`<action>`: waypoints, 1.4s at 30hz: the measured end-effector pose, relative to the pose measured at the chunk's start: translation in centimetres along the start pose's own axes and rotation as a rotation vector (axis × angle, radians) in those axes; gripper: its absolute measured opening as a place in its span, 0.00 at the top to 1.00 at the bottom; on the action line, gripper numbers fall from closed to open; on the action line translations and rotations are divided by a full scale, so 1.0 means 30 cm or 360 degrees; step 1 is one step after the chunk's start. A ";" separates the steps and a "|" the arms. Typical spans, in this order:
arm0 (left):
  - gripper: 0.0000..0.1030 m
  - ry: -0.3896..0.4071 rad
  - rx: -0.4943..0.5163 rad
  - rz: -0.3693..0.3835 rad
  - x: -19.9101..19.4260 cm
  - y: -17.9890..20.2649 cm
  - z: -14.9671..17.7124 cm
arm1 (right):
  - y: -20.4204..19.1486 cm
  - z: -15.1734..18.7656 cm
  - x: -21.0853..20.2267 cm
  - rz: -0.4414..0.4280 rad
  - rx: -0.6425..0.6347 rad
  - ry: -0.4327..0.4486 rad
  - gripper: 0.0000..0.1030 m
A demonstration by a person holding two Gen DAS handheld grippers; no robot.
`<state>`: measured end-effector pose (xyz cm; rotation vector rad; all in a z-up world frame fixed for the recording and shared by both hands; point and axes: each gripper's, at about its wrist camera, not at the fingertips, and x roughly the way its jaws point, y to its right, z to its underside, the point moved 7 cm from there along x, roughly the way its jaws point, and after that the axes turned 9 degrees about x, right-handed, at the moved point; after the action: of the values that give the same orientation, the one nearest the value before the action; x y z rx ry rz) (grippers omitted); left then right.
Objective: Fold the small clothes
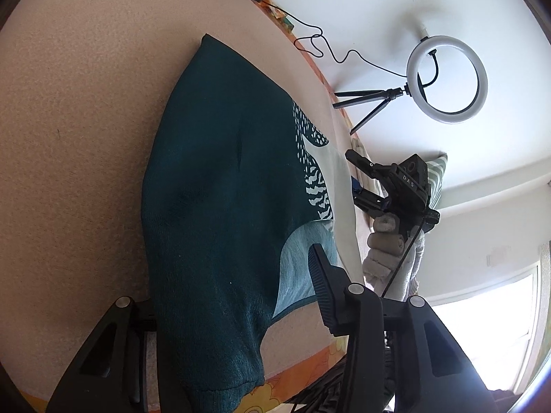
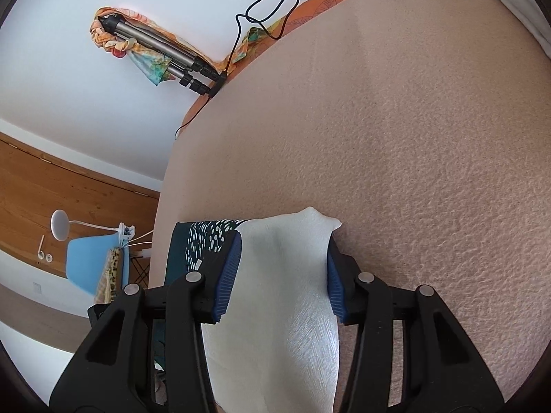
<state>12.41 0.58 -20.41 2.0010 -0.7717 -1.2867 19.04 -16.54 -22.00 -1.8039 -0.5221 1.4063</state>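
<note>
Nearest in our left wrist view, the left gripper (image 1: 237, 296) stands spread wide. Only one ribbed blue pad (image 1: 322, 285) shows on the right; the left finger is hidden under the cloth. Between the two runs the dark teal knitted garment with white speckled and striped panels (image 1: 213, 206), lying over the beige textured table covering (image 1: 75, 137). Whether the fingers press the fabric we cannot tell; the gap looks wide, the cloth slack.

The garment stretches away from the left gripper toward the far edge, its far corner pointed. On its right side sit a pale blue-grey patch and a pale green panel.

Beyond the table's right edge we see the right gripper (image 1: 361, 179), black, held by a hand in a grey-white glove (image 1: 382, 241). Farther off stands a white ring light on a small black tripod (image 1: 447, 79).

In the right wrist view, the right gripper (image 2: 280, 268) pinches a pale section of the same garment (image 2: 286, 275) between its blue pads, the fabric bulging up past the fingertips. The teal speckled part hangs left of the left finger. Far left, a folded metal tripod (image 2: 155, 48) leans by the wall.
</note>
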 end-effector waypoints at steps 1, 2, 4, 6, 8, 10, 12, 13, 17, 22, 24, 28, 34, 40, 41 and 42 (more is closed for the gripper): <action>0.68 -0.0010 -0.0008 0.0002 0.014 -0.001 -0.002 | -0.009 0.003 0.010 -0.0001 -0.0008 0.0017 0.53; 0.77 -0.0021 -0.0006 -0.0008 0.024 -0.004 -0.001 | -0.021 0.006 0.022 0.0015 -0.0030 0.0020 0.53; 0.88 -0.0039 0.0012 -0.0035 0.050 -0.002 -0.003 | -0.047 0.016 0.049 0.0078 -0.0092 0.0000 0.65; 0.94 -0.0028 0.0040 -0.0066 0.057 -0.002 -0.005 | -0.056 0.028 0.077 0.0145 -0.0133 -0.0030 0.89; 0.94 -0.0011 0.0069 -0.0096 0.054 0.005 -0.008 | -0.066 0.031 0.079 0.0181 -0.0165 -0.0006 0.91; 0.95 0.0011 0.0105 -0.0114 0.046 0.020 -0.009 | -0.086 0.031 0.061 0.0209 -0.0206 0.0027 0.92; 0.96 0.0036 0.0146 -0.0123 0.033 0.040 -0.010 | -0.111 0.028 0.032 0.0202 -0.0222 0.0071 0.93; 0.96 0.0050 0.0174 -0.0130 0.026 0.050 -0.011 | -0.123 0.027 0.015 0.0196 -0.0224 0.0096 0.93; 0.96 0.0096 0.0268 -0.0138 0.006 0.104 -0.019 | -0.184 0.030 -0.038 0.0189 -0.0264 0.0172 0.93; 0.96 0.0125 0.0350 -0.0118 -0.004 0.164 -0.029 | -0.251 0.047 -0.095 0.0187 -0.0327 0.0231 0.93; 0.96 0.0129 0.0388 -0.0110 0.002 0.190 -0.031 | -0.275 0.047 -0.123 0.0194 -0.0362 0.0258 0.94; 0.96 0.0136 0.0435 -0.0076 0.008 0.223 -0.037 | -0.296 0.038 -0.191 0.0182 -0.0355 0.0311 0.94; 0.96 0.0144 0.0538 -0.0014 0.049 0.295 -0.054 | -0.292 0.014 -0.328 0.0196 -0.0367 0.0393 0.94; 0.96 0.0135 0.0660 0.0046 0.126 0.389 -0.077 | -0.240 -0.040 -0.471 0.0220 -0.0370 0.0464 0.94; 0.96 0.0138 0.0682 0.0053 0.144 0.409 -0.085 | -0.227 -0.054 -0.495 0.0224 -0.0364 0.0474 0.94; 0.96 0.0140 0.0705 0.0063 0.160 0.425 -0.090 | -0.212 -0.068 -0.521 0.0234 -0.0360 0.0487 0.94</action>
<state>14.85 -10.56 -12.47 2.3529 -1.1234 -1.0616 17.07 -24.52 -7.12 -2.2313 -0.4069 1.1700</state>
